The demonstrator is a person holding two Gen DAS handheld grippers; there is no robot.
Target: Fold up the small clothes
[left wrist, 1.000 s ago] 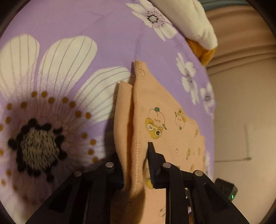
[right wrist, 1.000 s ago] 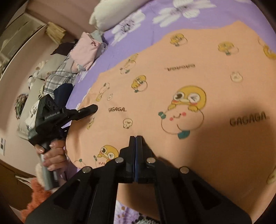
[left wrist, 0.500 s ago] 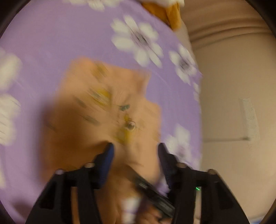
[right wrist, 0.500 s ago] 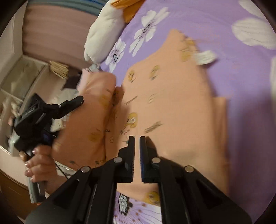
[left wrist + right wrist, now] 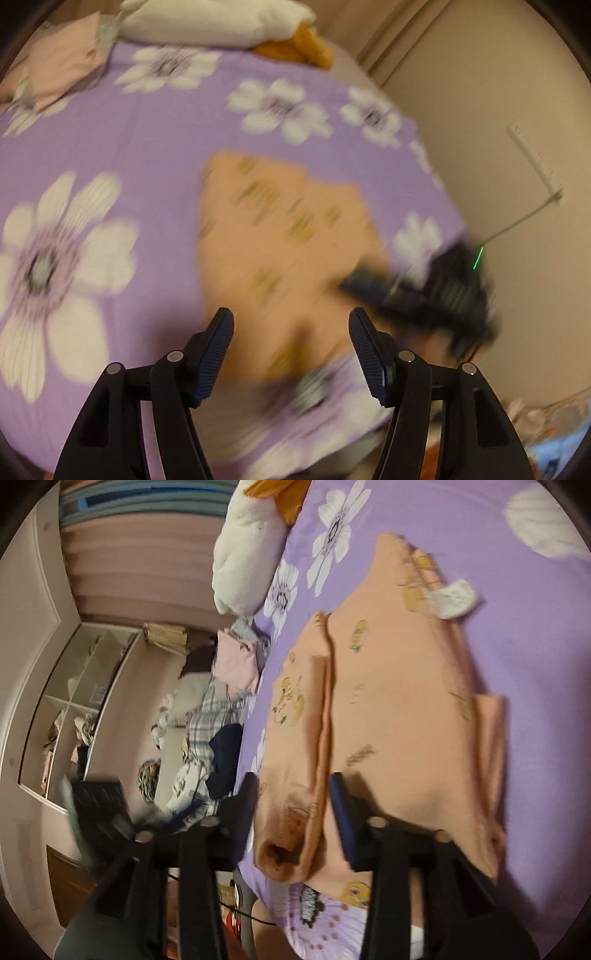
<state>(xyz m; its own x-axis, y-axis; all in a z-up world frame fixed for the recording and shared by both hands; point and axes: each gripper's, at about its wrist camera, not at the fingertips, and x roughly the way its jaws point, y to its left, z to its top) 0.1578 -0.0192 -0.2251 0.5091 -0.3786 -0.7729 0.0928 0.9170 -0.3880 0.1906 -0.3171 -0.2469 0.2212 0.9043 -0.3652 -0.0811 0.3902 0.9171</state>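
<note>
— Opening my left gripper (image 5: 291, 339) now, nothing between its jaws; the peach garment (image 5: 280, 236) lies ahead on the bed (image 5: 147, 147).
— Right gripper (image 5: 291, 794)?
— Opening too, jaws straddling its folded edge without pressing.

No legible text in either view: the dark word-like marks among the yellow cartoon prints on the folded peach cotton garment (image 5: 388, 709), lying on the purple floral bedsheet (image 5: 535, 635), are too blurred to read.
</note>
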